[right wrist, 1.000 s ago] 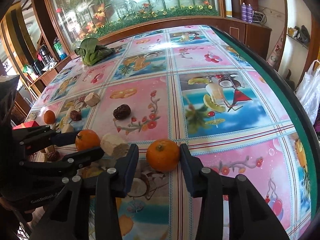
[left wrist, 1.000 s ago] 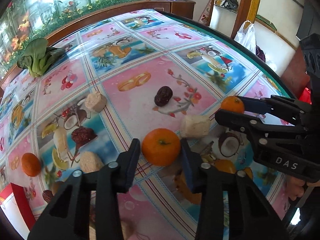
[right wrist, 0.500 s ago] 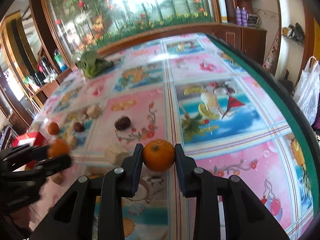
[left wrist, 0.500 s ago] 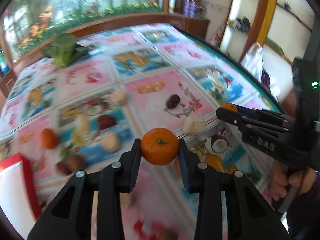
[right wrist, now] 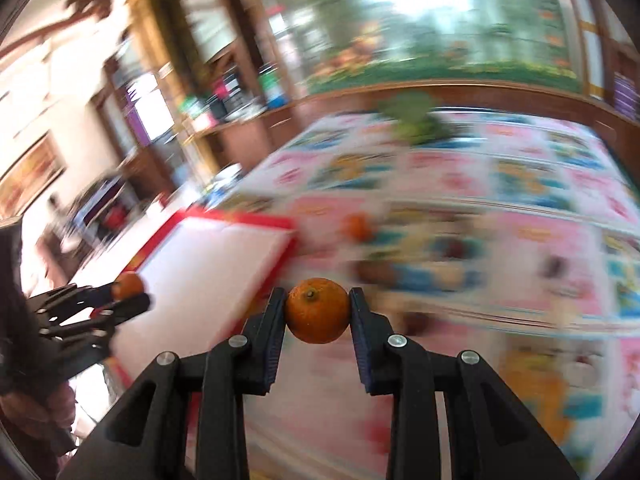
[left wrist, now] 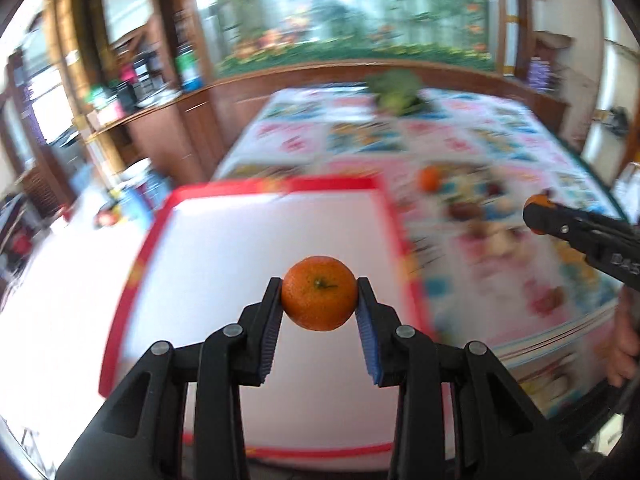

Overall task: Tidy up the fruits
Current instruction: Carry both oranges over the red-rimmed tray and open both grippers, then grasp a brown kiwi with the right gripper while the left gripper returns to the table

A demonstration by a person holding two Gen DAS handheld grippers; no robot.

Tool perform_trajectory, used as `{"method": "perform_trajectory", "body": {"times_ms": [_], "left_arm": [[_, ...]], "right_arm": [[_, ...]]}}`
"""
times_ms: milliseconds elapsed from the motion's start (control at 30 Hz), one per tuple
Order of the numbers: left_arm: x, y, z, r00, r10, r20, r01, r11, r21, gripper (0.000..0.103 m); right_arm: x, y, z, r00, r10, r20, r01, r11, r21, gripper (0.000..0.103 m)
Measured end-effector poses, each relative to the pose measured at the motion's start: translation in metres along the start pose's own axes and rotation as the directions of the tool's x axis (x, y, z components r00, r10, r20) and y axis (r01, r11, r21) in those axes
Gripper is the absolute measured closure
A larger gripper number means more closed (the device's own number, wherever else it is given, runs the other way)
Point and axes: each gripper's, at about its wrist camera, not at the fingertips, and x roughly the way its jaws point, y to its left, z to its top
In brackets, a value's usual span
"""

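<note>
Left wrist view: the left tool points steeply down, its jaws pinching a tangerine clear of any surface, above the white inside of a red-rimmed tray at the left end of the worktop. To the right of the tray, a loose tangerine and some blurred small items lie on the patterned cloth. Farther right, the right tool reaches in from the edge, with a second tangerine at its tip and a hand below it.

Right wrist view: at far left the left tool hangs over the tray. In the middle, the right tool slants down, its jaws, which have just been closing, clamped on the second tangerine, held in the air just beside the tray's right rim. A blurred green vegetable lies at the far end.
</note>
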Motion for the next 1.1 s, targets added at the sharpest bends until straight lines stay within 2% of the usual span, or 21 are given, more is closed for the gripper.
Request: {"method": "perform_trajectory", "body": {"times_ms": [167,333,600,633,667,700,767,900,967,1100], "left_arm": [[0.013,0.038,-0.022,0.996,0.068,-0.057,-0.072,0.994,-0.078,0.065],[0.025,0.060,-0.032,0.992,0.082,-0.097,-0.093,0.989,-0.119,0.065],[0.035,0.074,-0.040,0.983,0.104,-0.148,-0.126,0.980,-0.151,0.065],[0.036,0.074,-0.040,0.982,0.106,-0.155,-0.130,0.980,-0.151,0.064],[0.035,0.074,-0.040,0.981,0.110,-0.158,-0.134,0.979,-0.152,0.057],[0.032,0.075,-0.040,0.982,0.115,-0.150,-0.139,0.978,-0.154,0.052],[0.024,0.074,-0.037,0.982,0.143,-0.125,-0.161,0.975,-0.151,0.032],[0.006,0.067,-0.028,0.984,0.170,-0.059,-0.177,0.974,-0.139,0.028],[-0.002,0.059,-0.024,0.988,0.152,-0.033,-0.155,0.979,-0.131,0.022],[-0.008,0.029,-0.020,0.996,0.086,-0.010,-0.087,0.994,-0.073,0.019]], "right_arm": [[0.046,0.054,0.006,0.996,0.052,-0.071,-0.059,0.993,-0.099,0.073],[0.081,0.076,-0.001,0.984,0.054,-0.172,-0.074,0.991,-0.112,0.073],[0.080,0.104,-0.020,0.968,0.032,-0.248,-0.067,0.989,-0.134,0.070],[0.079,0.105,-0.022,0.969,0.026,-0.246,-0.063,0.988,-0.144,0.070],[0.078,0.105,-0.023,0.967,0.026,-0.252,-0.066,0.986,-0.151,0.069],[0.075,0.104,-0.024,0.968,0.027,-0.250,-0.068,0.985,-0.156,0.069],[0.065,0.101,-0.023,0.977,0.033,-0.209,-0.068,0.984,-0.162,0.068],[0.037,0.086,-0.019,0.993,0.052,-0.104,-0.067,0.986,-0.153,0.063],[0.024,0.075,-0.018,0.997,0.041,-0.060,-0.049,0.989,-0.140,0.058],[0.000,0.041,-0.022,1.000,-0.001,-0.013,0.000,0.995,-0.096,0.056]]}}
